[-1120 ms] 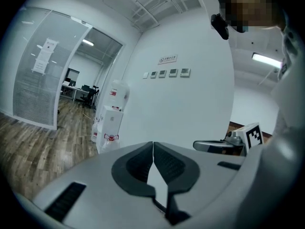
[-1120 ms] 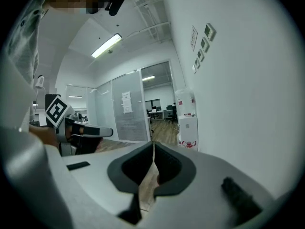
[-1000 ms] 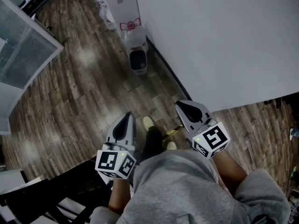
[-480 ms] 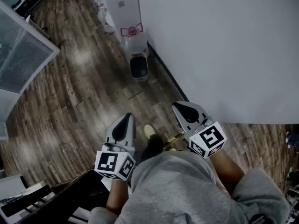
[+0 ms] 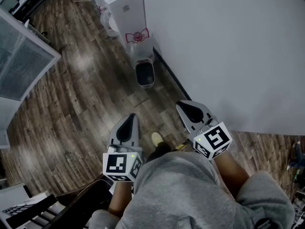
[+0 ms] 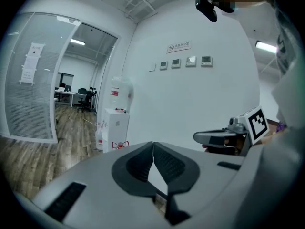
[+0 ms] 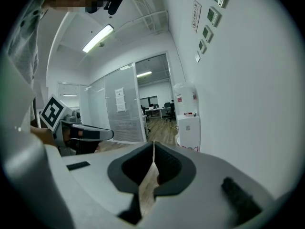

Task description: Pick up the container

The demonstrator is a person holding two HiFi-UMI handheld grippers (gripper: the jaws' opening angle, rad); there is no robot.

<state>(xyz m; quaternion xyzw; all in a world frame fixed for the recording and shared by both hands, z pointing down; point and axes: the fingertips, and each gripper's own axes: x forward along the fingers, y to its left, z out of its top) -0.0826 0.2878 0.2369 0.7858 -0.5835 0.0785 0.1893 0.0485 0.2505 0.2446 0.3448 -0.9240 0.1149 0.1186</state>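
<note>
A: Well, head view: where's the container (image 5: 145,74)?
B: Probably the dark one on the floor (image 5: 86,94), far ahead against the wall (image 5: 228,46).
A: Left gripper view?
B: Empty; the left tongs (image 6: 153,144) are pressed together.
A: Right gripper view?
B: Likewise the right tongs (image 7: 153,147). Spread them on arrival, approach low.

dim frames, ceiling striplights, fisheye edges
</note>
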